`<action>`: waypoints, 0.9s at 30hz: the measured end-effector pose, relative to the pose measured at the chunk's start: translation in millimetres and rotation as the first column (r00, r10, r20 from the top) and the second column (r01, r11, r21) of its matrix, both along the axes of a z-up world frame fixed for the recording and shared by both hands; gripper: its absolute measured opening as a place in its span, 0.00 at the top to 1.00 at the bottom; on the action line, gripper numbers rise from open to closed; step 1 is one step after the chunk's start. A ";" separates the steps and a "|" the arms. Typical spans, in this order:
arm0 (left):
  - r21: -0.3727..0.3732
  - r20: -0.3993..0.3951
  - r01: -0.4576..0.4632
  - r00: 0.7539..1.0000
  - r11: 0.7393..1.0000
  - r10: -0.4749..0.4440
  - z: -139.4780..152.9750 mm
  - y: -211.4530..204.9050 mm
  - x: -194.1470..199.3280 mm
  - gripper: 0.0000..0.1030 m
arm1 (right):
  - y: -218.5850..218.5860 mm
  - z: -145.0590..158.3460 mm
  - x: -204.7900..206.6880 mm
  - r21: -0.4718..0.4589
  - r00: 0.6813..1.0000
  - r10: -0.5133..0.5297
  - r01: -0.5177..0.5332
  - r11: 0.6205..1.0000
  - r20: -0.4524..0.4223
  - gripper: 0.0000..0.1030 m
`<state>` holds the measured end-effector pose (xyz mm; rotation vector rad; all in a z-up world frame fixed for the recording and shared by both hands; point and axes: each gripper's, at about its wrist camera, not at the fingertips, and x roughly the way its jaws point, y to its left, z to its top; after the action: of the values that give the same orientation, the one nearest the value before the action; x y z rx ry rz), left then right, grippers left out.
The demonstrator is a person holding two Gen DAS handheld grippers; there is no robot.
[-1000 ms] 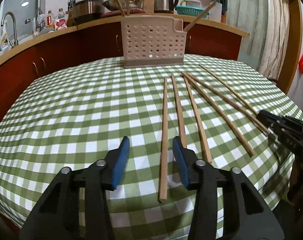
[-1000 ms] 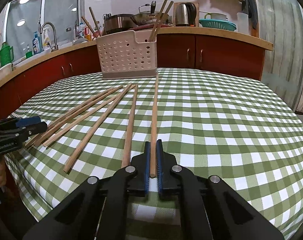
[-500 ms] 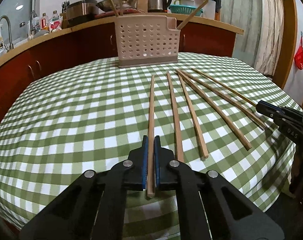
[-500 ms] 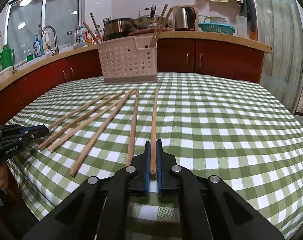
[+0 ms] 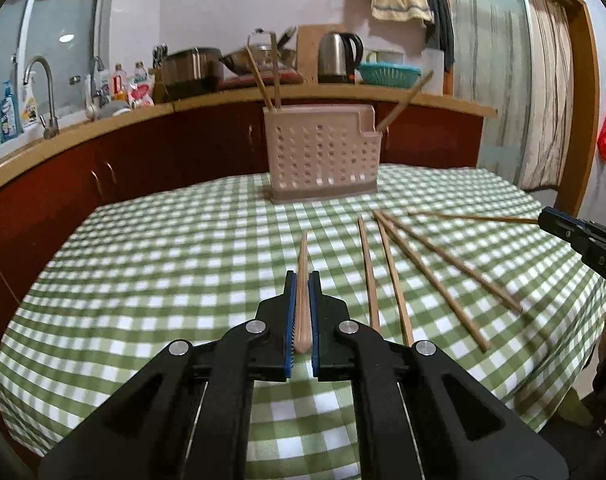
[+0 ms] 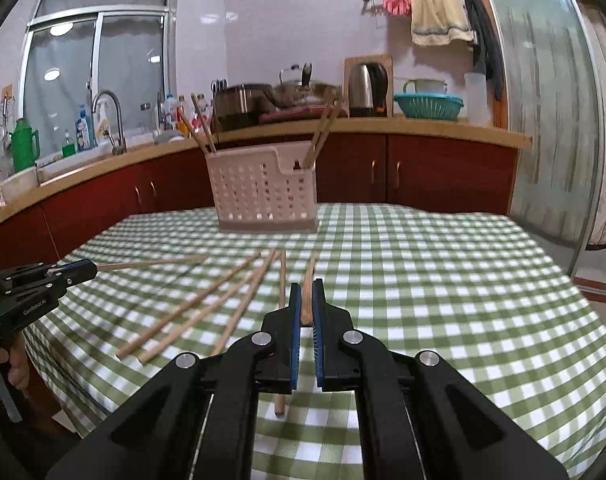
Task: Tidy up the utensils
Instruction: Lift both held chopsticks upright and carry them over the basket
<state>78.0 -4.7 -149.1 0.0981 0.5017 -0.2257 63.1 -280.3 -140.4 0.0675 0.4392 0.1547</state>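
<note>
Perforated caddy (image 5: pixel 322 156) stands upright at the far side of a green-checked table (image 5: pixel 151 264), in front of a red-cabinet counter. Caddy holds chopsticks: in the left view, two leaning out of its tall left section, one slanting from the low right pocket; in the right view, two on the left, two in the right pocket. Left gripper (image 5: pixel 302 280) clamped on one chopstick (image 5: pixel 303 256), clear of the cloth, pointing toward the caddy. Right gripper (image 6: pixel 307 290) likewise closed on a second chopstick (image 6: pixel 309 276), raised. Four loose chopsticks (image 5: pixel 431 276) lie fanned on the cloth between the two grippers, tips converging toward the caddy, well short of it.
</note>
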 end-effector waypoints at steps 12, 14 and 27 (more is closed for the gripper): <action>-0.020 0.116 -0.042 0.992 0.999 0.044 51.6 13.1 -9.0 0.94 | -1.6 43.0 -12.0 0.015 0.995 -0.005 0.003 1.000 0.098 0.94; -0.020 0.130 -0.044 0.990 0.999 0.046 59.1 13.5 -9.3 0.94 | -1.5 47.4 -12.3 0.017 0.994 -0.005 0.003 1.000 0.107 0.94; -0.031 0.156 -0.033 0.987 0.999 0.037 74.6 10.7 4.3 0.94 | 1.1 64.5 4.6 0.014 0.991 0.006 -0.008 1.000 0.137 0.94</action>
<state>82.3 6.0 -74.5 0.0784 0.3434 -0.1892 67.7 -279.2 -75.9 0.0691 0.3012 0.1683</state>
